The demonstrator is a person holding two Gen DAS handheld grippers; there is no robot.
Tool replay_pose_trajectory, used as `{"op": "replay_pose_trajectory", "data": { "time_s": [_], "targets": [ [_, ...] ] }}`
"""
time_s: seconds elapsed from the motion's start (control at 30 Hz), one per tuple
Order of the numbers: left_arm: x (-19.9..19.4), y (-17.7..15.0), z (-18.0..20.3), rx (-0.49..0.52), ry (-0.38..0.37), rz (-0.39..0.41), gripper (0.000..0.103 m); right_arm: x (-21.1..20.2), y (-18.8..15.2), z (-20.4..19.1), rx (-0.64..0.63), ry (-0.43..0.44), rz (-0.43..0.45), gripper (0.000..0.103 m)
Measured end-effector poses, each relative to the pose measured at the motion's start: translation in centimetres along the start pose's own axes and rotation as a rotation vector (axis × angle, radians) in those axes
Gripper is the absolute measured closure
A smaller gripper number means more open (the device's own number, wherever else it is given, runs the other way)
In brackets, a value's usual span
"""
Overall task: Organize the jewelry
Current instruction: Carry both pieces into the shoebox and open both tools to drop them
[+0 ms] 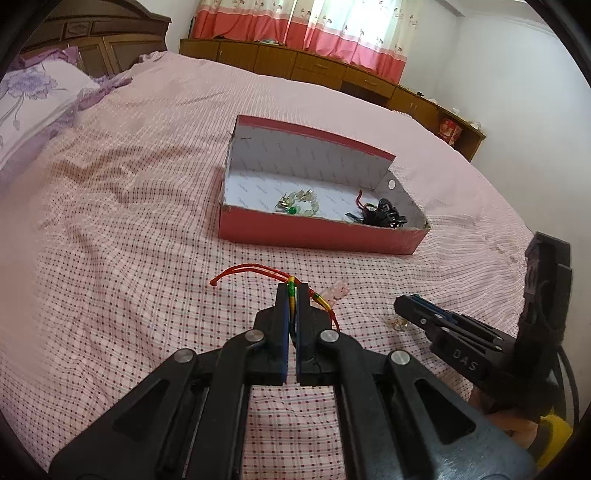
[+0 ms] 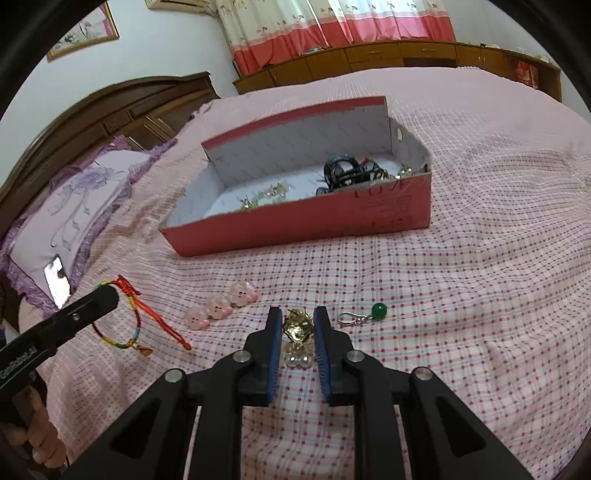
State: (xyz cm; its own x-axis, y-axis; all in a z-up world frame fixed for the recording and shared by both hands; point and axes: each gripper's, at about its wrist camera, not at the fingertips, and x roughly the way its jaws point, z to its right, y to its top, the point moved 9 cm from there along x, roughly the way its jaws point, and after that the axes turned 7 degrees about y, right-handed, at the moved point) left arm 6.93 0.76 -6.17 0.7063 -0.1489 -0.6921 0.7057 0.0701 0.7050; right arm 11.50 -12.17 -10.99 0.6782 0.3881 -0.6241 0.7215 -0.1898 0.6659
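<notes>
Pink checked bedding (image 2: 424,295) covers a bed backed by a dark wooden headboard (image 2: 122,110), red-and-cream curtains (image 1: 332,33) and a low wooden cabinet (image 1: 332,70) along the wall. Ahead of both grippers sits an open red cardboard box (image 1: 314,232) holding a pale beaded bracelet (image 1: 299,203) and a tangle of black jewelry (image 1: 384,214). The left gripper (image 1: 292,291) has its jaws pressed together on a red braided cord bracelet (image 1: 255,271) with green and yellow wrapping, the cord trailing out to either side of its tips. The right gripper (image 2: 298,325) has its jaws narrowly apart around a gold brooch with pearls (image 2: 297,332); whether the pads press on it I cannot tell. Just right of that gripper's tips lies a green bead pendant (image 2: 364,314) on a silver clasp, and to their left a row of pink bear-shaped beads (image 2: 221,304), lying between the two grippers.
</notes>
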Motion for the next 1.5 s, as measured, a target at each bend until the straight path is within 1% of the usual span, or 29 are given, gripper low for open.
{"op": "replay_pose_trajectory", "data": {
  "time_s": [0.4, 0.6, 0.73, 0.97, 1.2, 1.5],
  "targets": [
    [-1.5, 1.7, 2.1, 0.036, -0.009, 0.060, 0.103, -5.0, 2.2, -1.5, -0.042, 0.058, 0.112, 0.084],
    [-1.9, 3.4, 2.9, 0.051, -0.018, 0.109, 0.103, -6.2, 3.7, -2.1, -0.059, 0.073, 0.153, 0.084],
    [-1.6, 4.7, 3.0, 0.043, -0.019, 0.140, 0.103, -6.5, 4.9, -2.4, -0.076, 0.073, 0.176, 0.084],
    [-0.6, 7.3, 3.1, 0.046, -0.015, 0.197, 0.103, -6.2, 7.5, -2.3, -0.109, 0.052, 0.215, 0.084],
    [0.4, 10.1, 3.7, 0.069, -0.012, 0.276, 0.103, -5.1, 10.1, -1.7, -0.139, 0.025, 0.250, 0.084],
    [3.5, 12.8, 3.6, 0.073, 0.007, 0.336, 0.103, -2.9, 13.5, 0.0, -0.160, -0.012, 0.287, 0.084]
  ]
}}
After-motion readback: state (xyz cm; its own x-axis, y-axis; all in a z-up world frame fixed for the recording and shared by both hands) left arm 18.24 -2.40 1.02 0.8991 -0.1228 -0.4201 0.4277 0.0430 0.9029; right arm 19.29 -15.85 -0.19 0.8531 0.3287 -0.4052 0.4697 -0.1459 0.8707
